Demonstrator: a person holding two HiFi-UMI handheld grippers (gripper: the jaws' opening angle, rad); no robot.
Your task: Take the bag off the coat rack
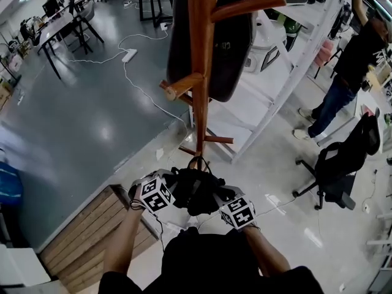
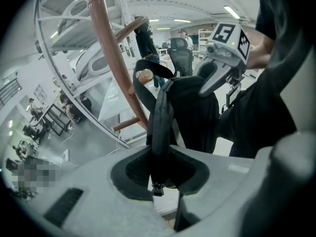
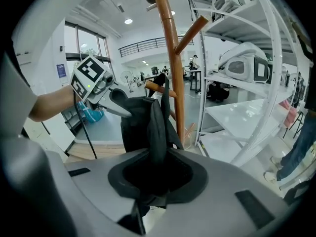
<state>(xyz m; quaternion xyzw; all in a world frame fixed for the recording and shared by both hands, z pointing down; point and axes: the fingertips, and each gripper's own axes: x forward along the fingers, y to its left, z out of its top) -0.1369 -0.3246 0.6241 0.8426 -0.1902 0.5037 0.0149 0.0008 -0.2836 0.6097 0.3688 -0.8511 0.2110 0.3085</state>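
A black bag (image 1: 197, 192) hangs between my two grippers, low in front of the wooden coat rack (image 1: 201, 54). My left gripper (image 1: 177, 190) is shut on a fold of the bag's strap (image 2: 160, 127), which runs straight into its jaws. From the other side, my right gripper (image 1: 214, 201) is shut on the bag's dark fabric (image 3: 158, 125). The bag's loop handle (image 1: 197, 162) stands up close to the rack's pole (image 3: 173, 58); I cannot tell whether it touches a peg. Each gripper shows in the other's view, the right gripper (image 2: 213, 80) and the left gripper (image 3: 121, 107), both on the bag.
A second dark item (image 1: 226, 48) hangs high on the rack. White shelving (image 1: 288, 84) stands right behind the rack. A black office chair (image 1: 343, 158) and a standing person (image 1: 349, 72) are at the right. A wooden platform (image 1: 92, 237) lies at the lower left.
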